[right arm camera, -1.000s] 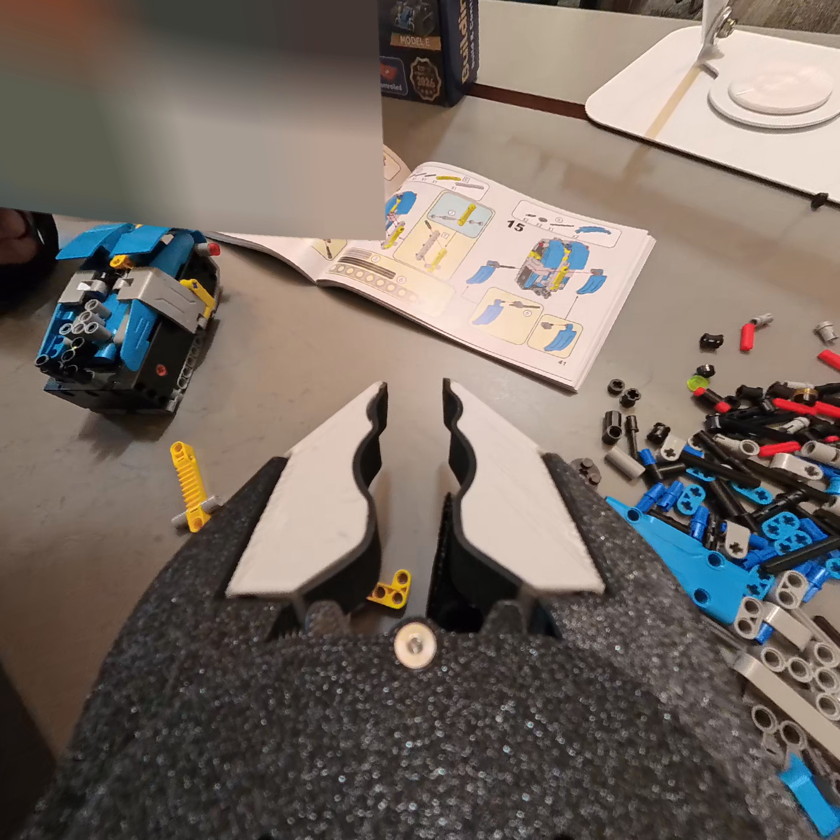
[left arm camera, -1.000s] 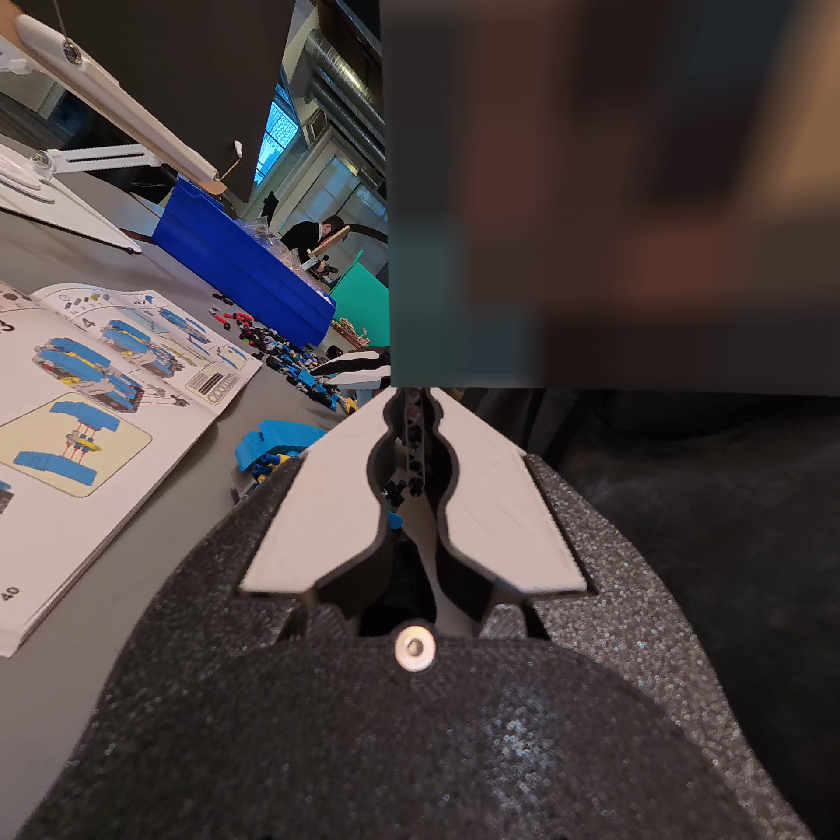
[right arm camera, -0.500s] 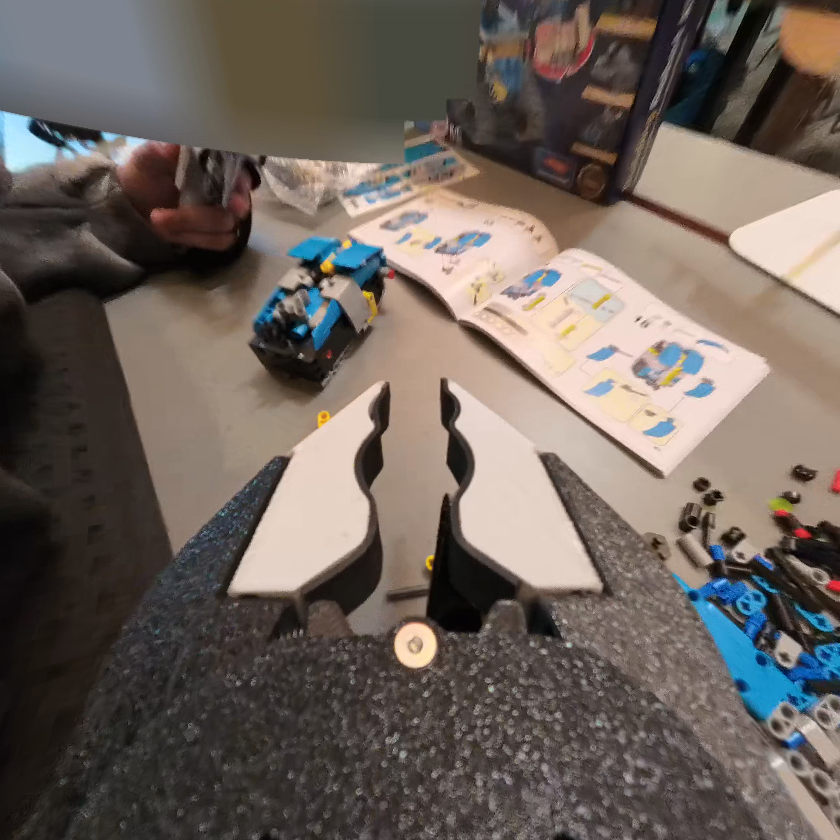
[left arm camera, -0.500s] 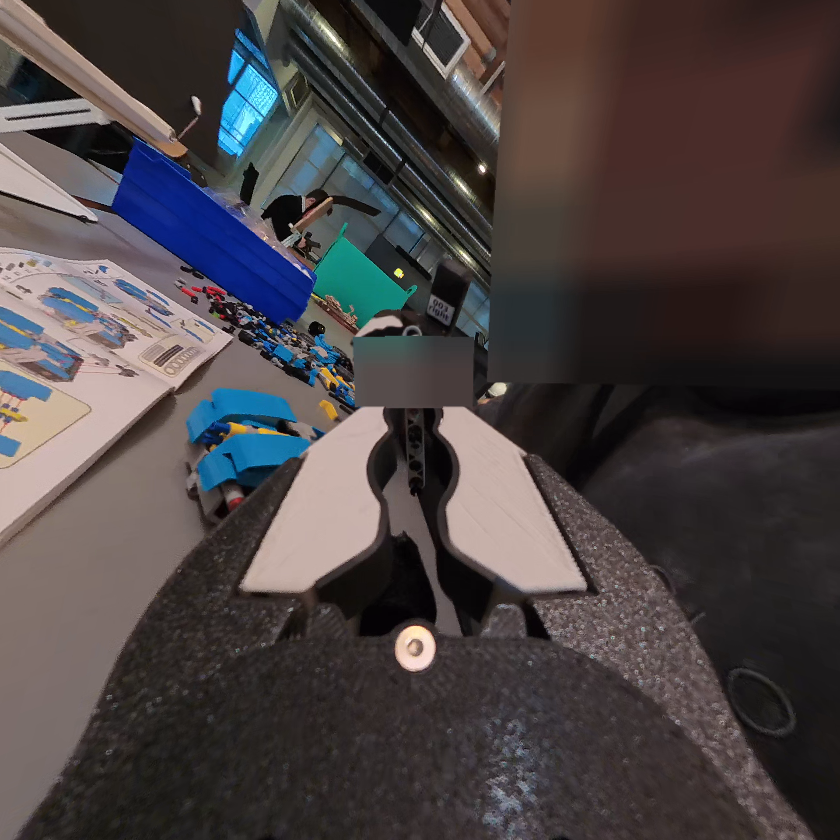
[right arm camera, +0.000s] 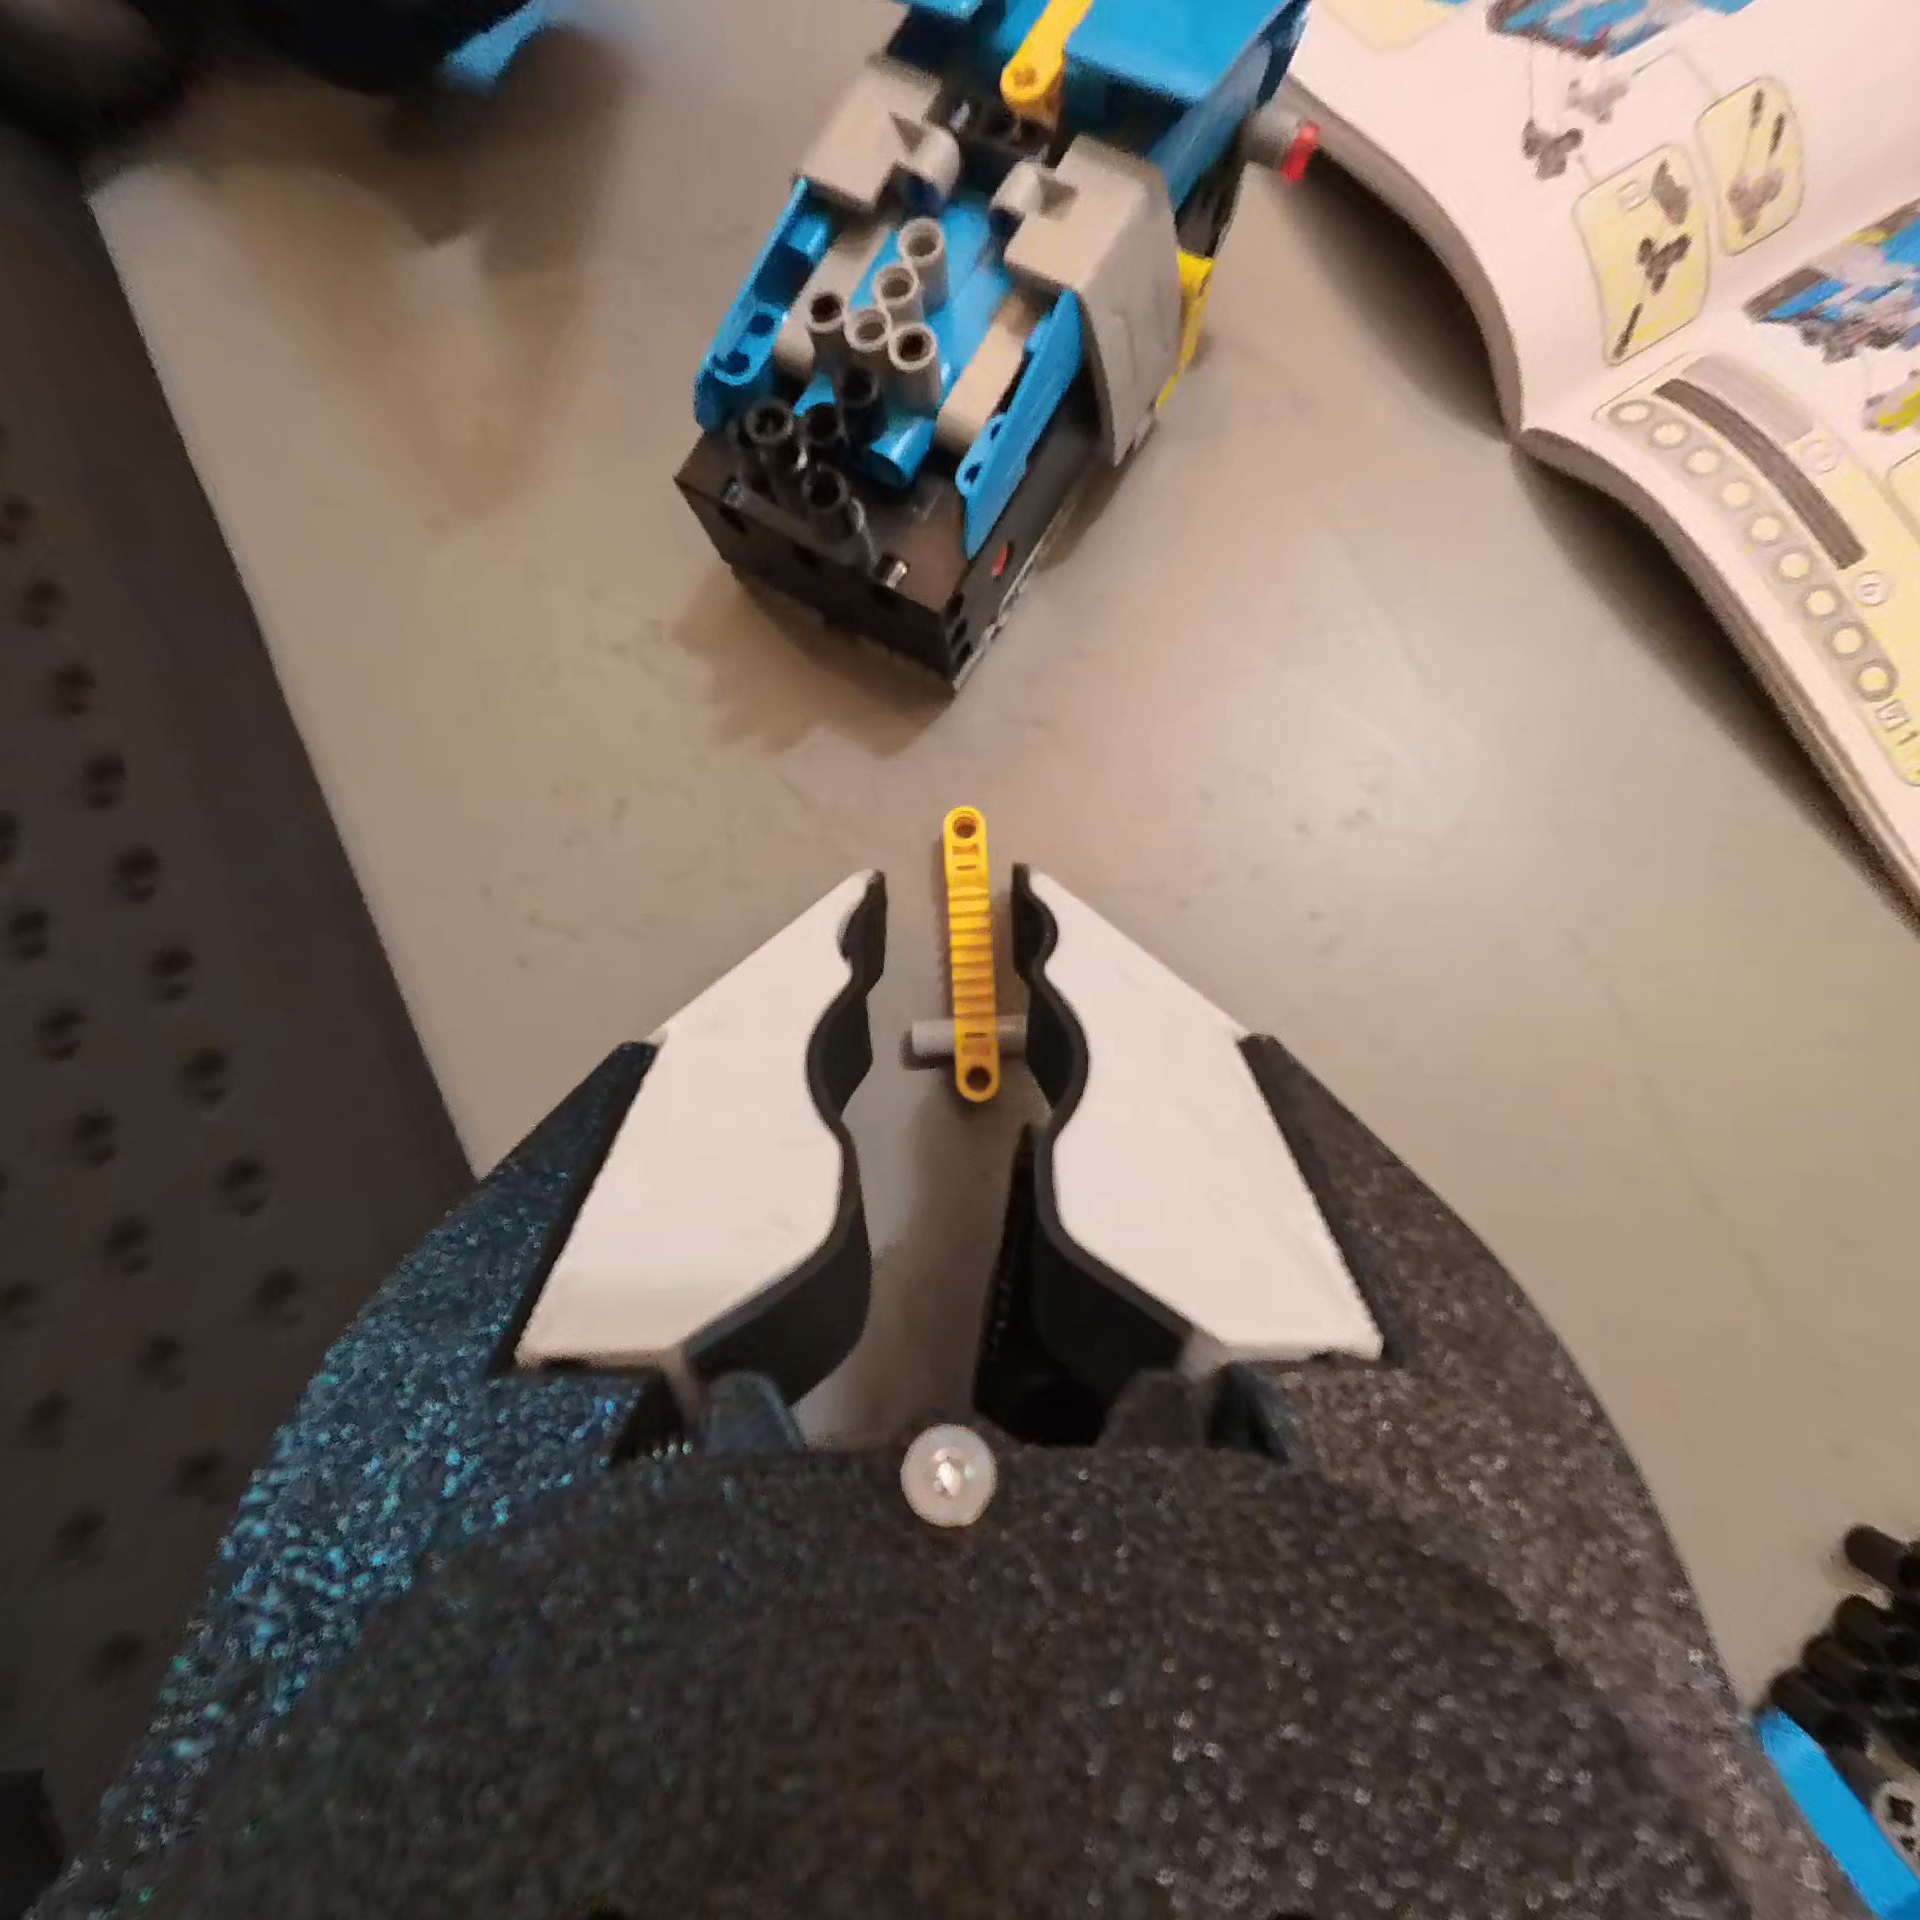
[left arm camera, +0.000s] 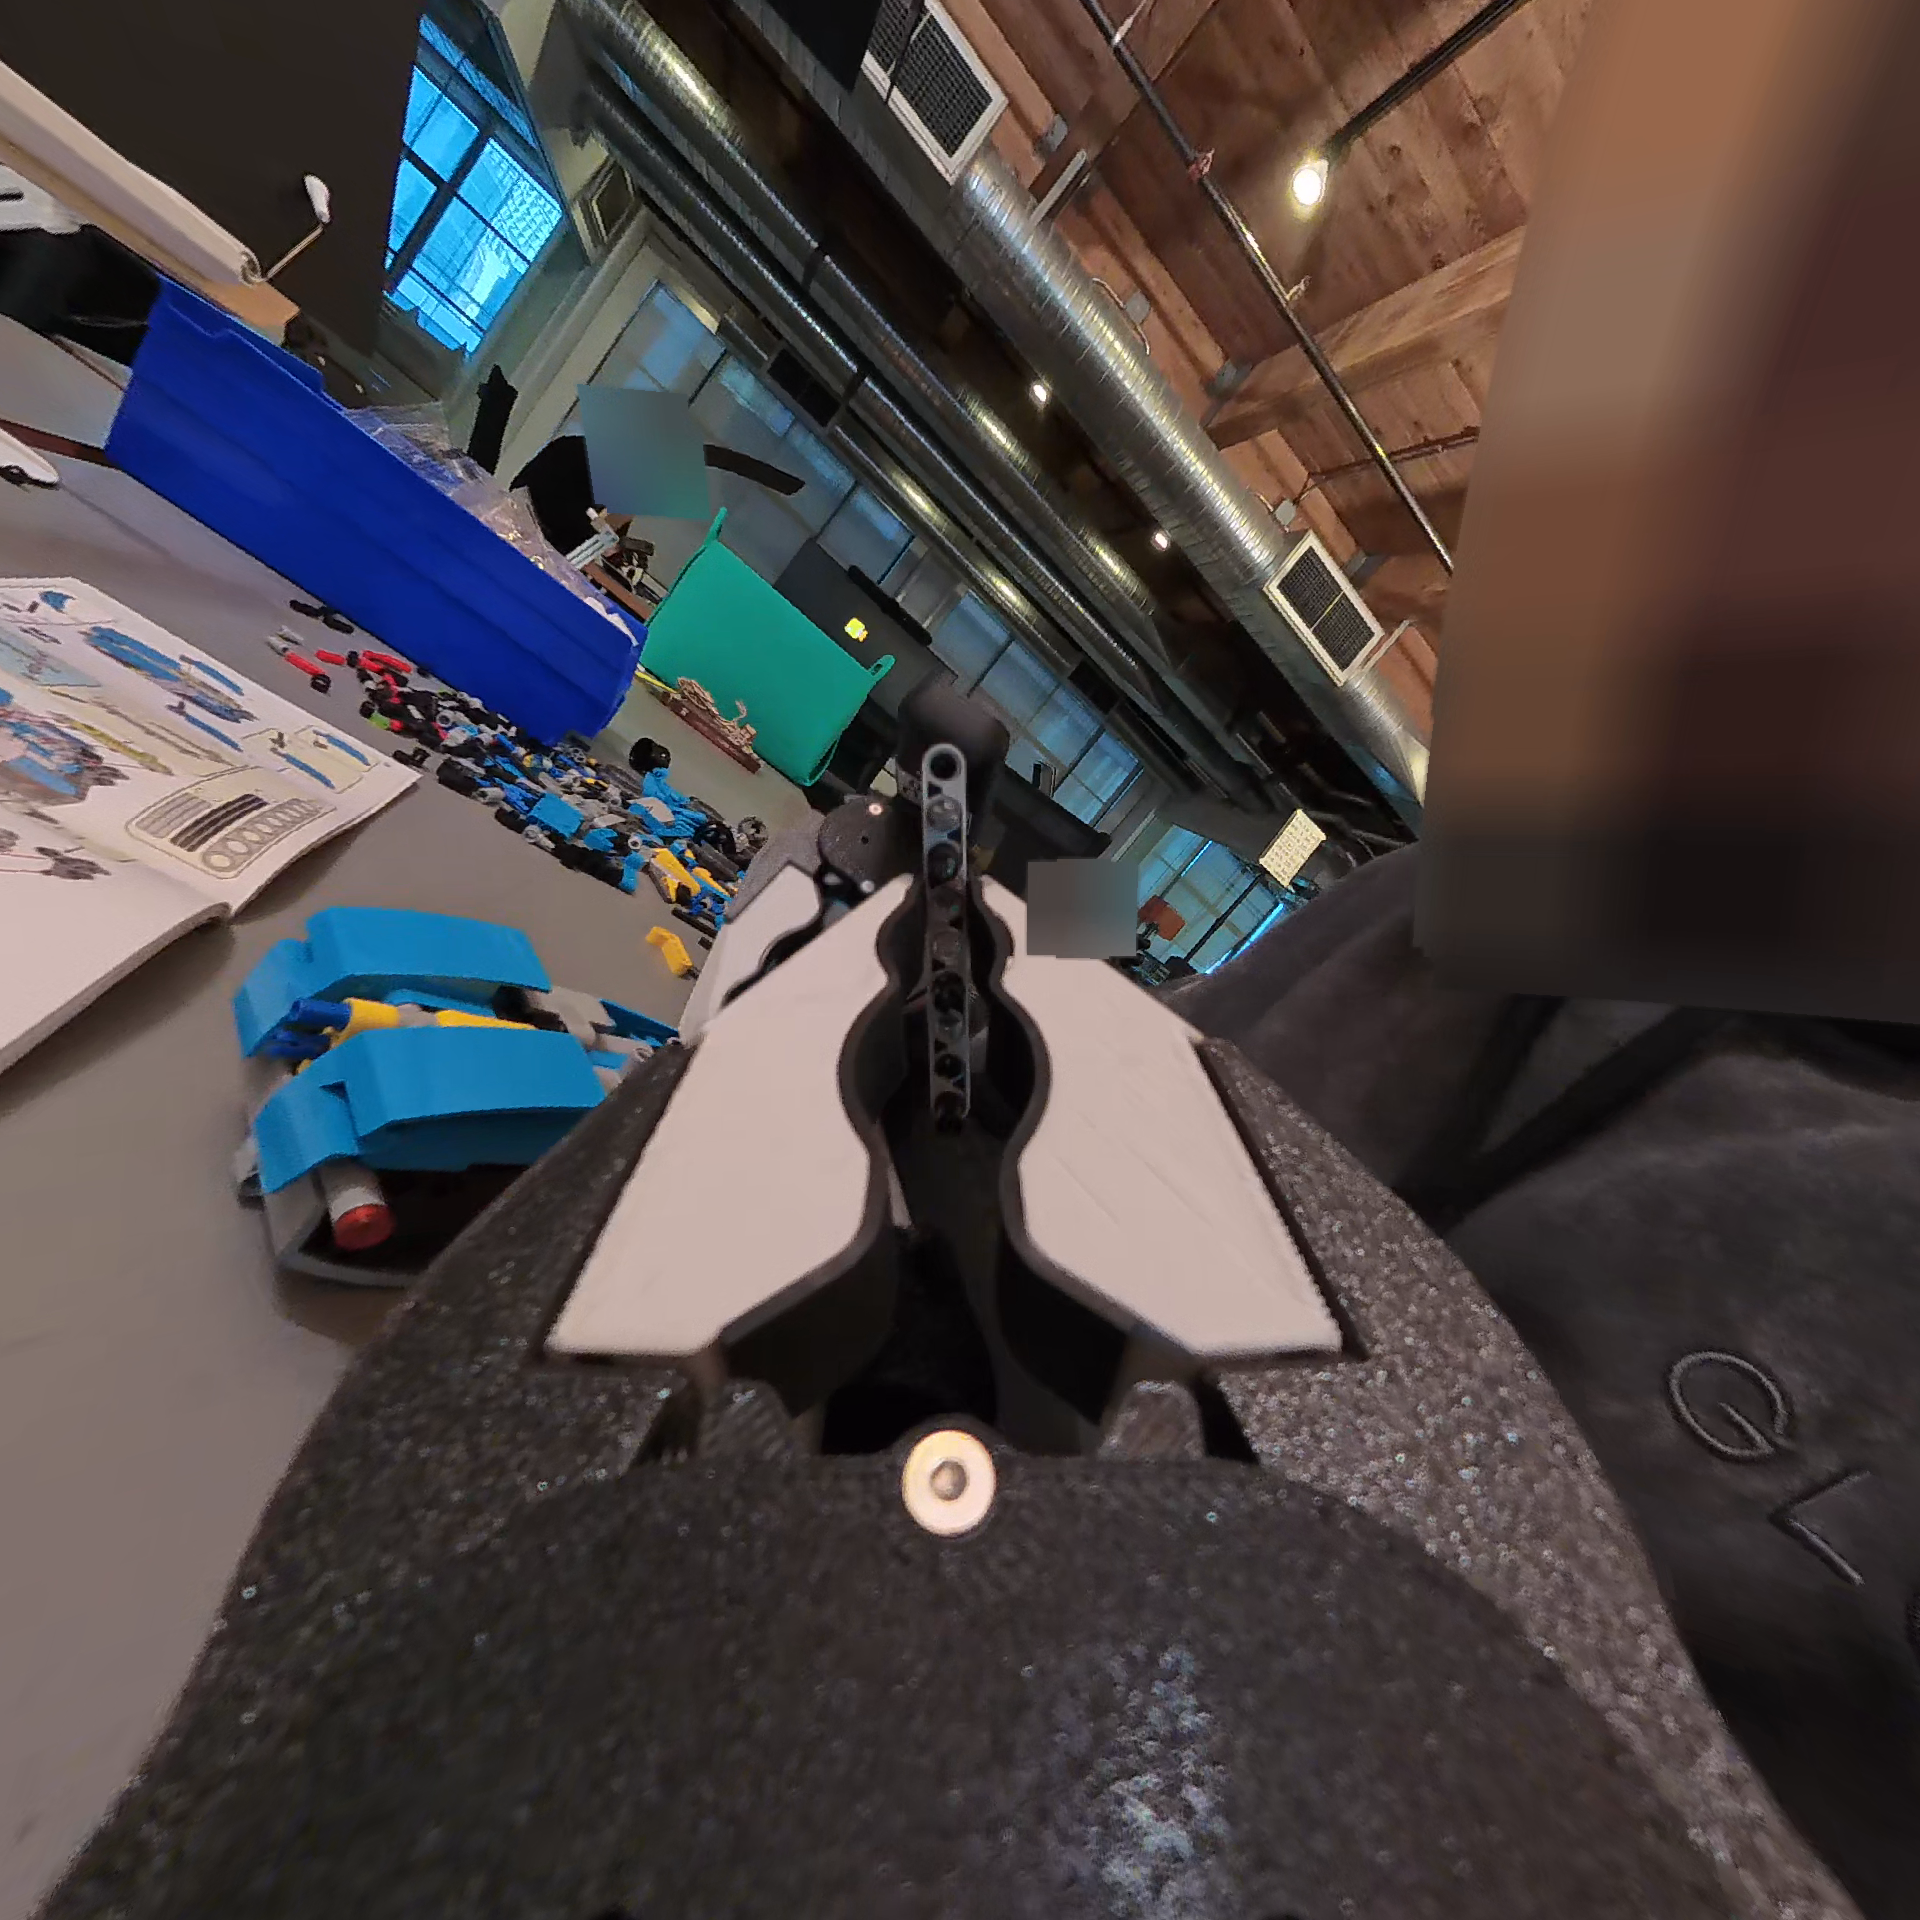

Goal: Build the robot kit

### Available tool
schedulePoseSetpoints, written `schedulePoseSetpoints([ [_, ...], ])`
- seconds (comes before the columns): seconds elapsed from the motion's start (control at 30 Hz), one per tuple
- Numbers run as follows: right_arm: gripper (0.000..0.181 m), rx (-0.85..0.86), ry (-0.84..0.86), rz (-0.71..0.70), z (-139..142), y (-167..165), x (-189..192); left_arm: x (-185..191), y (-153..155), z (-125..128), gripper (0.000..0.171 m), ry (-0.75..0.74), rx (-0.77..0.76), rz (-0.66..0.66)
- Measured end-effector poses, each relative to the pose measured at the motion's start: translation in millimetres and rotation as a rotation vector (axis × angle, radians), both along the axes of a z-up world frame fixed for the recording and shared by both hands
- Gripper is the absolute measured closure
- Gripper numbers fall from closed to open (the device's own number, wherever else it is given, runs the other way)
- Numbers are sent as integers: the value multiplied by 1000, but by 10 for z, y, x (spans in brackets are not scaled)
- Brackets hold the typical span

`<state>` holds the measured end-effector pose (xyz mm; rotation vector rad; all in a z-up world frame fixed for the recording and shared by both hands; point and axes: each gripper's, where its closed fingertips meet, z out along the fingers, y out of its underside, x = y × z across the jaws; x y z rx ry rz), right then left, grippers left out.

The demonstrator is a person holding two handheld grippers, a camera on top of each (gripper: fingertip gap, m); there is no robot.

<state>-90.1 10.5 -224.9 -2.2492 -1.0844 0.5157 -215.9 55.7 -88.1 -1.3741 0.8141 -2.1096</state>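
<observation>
- My left gripper [left arm camera: 943, 894] is narrow and clamps a dark beam [left arm camera: 943, 935] with holes; the beam stands upright at the frame centre, its end above the fingertips.
- At the left of this view lies a blue model [left arm camera: 416, 1060] on the grey table [left arm camera: 125, 1351]; a booklet [left arm camera: 156, 748] is at the far left and a loose parts pile [left arm camera: 582, 769] lies beyond it.
- My right gripper [right arm camera: 948, 894] is open with a moderate gap and holds nothing.
- Between its fingers, on the table, lies a yellow rack [right arm camera: 968, 956] with a grey pin [right arm camera: 930, 1042] across its near end.
- I cannot tell if the fingers touch the rack.
- The model is at the upper centre of the right wrist view, the booklet at the upper right.
</observation>
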Motion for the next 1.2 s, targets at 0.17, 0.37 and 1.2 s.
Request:
schedulePoseSetpoints([
  [0.17, 173, 28, -14, -4, -34, 46, -31, 56, -67, -42, 165, 33, -1, -25],
  [0.37, 174, 70, 229, -24, 361, 32, -258, 169, -180, -331, 164, 269, 224, 14],
  [1.2, 174, 3, 964, -81, 1300, 125, -1005, 324, -465, -181, 165, 184, 151, -60],
])
